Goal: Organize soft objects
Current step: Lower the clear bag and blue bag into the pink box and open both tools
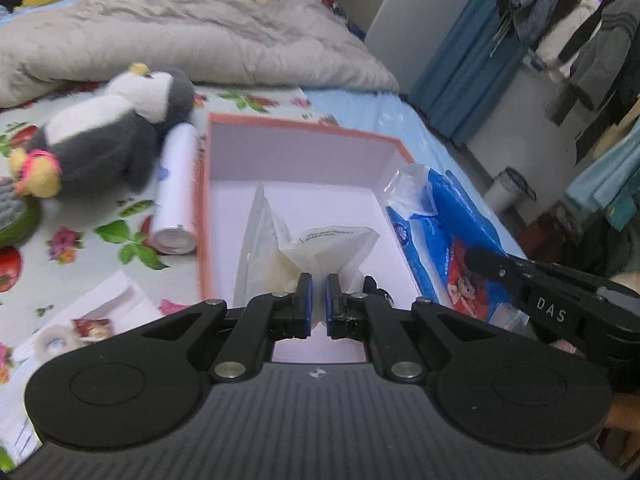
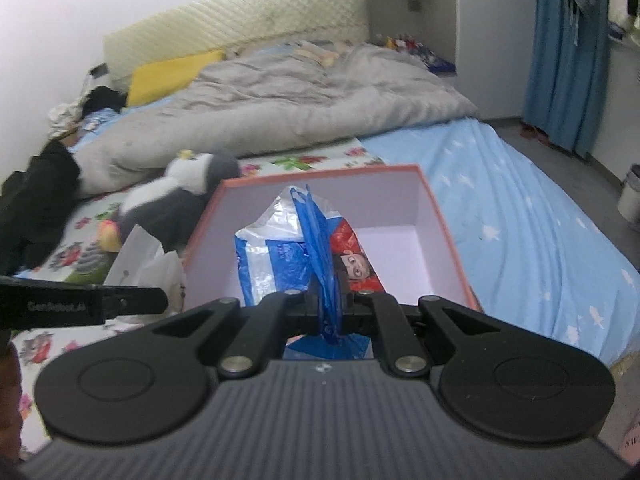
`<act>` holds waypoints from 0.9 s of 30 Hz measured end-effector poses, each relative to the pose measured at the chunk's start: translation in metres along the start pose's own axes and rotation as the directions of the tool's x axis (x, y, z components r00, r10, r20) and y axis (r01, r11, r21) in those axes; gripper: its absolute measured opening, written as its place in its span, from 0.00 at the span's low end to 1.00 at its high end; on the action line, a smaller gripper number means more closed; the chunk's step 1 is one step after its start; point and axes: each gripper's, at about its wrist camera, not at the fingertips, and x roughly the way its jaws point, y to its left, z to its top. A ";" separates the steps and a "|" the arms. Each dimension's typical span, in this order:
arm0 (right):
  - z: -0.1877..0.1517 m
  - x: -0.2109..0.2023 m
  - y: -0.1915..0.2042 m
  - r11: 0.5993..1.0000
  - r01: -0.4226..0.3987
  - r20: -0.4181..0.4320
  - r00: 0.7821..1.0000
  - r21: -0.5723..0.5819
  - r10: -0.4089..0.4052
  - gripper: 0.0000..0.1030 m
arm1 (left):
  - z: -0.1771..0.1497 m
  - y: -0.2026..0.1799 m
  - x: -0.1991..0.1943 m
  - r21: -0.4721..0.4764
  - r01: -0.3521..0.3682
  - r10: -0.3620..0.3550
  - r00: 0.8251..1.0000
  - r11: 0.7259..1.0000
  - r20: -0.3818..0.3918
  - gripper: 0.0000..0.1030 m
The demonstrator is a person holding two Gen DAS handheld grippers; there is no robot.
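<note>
Blue pads of the left gripper (image 1: pixel 319 300) are pinched on the edge of a white plastic packet (image 1: pixel 308 252), which hangs over the near part of the orange box (image 1: pixel 304 126). The right gripper (image 2: pixel 329 304) is likewise clamped, its jaws closed on a fold of the blue tissue pack (image 2: pixel 308 256), held above the same box; in the left view that pack sits at the box's right wall. Both soft items are thus over or at the box, neither clearly resting on its floor. Judging from this, the step in hand is placing them inside. To do it well, each packet should be lowered until it settles flat on the pale floor before the jaws release, 1 on each side so they do not pile up. Outside the box, a penguin plush (image 1: pixel 116 132) and a white roll (image 1: pixel 176 188) lie on the floral sheet (image 1: pixel 80 248), apparently next to tidy.
</note>
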 end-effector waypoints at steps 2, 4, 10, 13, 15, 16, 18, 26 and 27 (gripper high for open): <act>0.001 0.016 -0.011 1.000 0.011 -0.023 1.000 0.014 -0.011 0.09 | 0.006 -0.002 0.022 0.004 0.002 -0.002 1.000 1.000 -0.027 0.07; -0.001 0.030 -0.021 1.000 0.015 -0.046 0.999 0.018 -0.014 0.09 | 0.008 -0.002 0.041 0.003 0.002 -0.002 0.999 1.000 -0.052 0.08; -0.008 0.071 -0.035 0.999 0.026 -0.111 0.994 0.025 -0.023 0.12 | 0.015 0.002 0.087 -0.017 -0.020 0.018 0.993 1.000 -0.121 0.10; -0.011 0.088 -0.040 0.998 0.049 -0.151 0.988 0.042 -0.042 0.28 | 0.016 0.007 0.098 -0.028 -0.032 0.028 0.991 0.999 -0.132 0.32; -0.014 0.094 -0.044 0.997 0.044 -0.170 0.985 0.061 -0.033 0.41 | 0.015 0.009 0.099 -0.022 -0.044 0.041 0.991 0.999 -0.126 0.38; -0.015 0.095 -0.045 0.996 0.046 -0.174 0.984 0.072 -0.032 0.42 | 0.015 0.009 0.099 -0.017 -0.047 0.044 0.991 0.999 -0.124 0.38; -0.016 0.093 -0.047 0.996 0.040 -0.164 0.986 0.081 -0.026 0.42 | 0.015 0.009 0.095 -0.020 -0.046 0.043 0.992 0.999 -0.119 0.38; -0.012 0.061 -0.042 0.996 0.021 -0.104 0.995 0.092 -0.011 0.42 | 0.008 -0.004 0.050 0.016 -0.044 0.045 0.998 0.999 -0.048 0.38; -0.012 0.055 -0.041 0.996 0.017 -0.096 0.995 0.092 -0.008 0.42 | 0.006 -0.005 0.042 0.021 -0.045 0.046 0.998 0.999 -0.036 0.38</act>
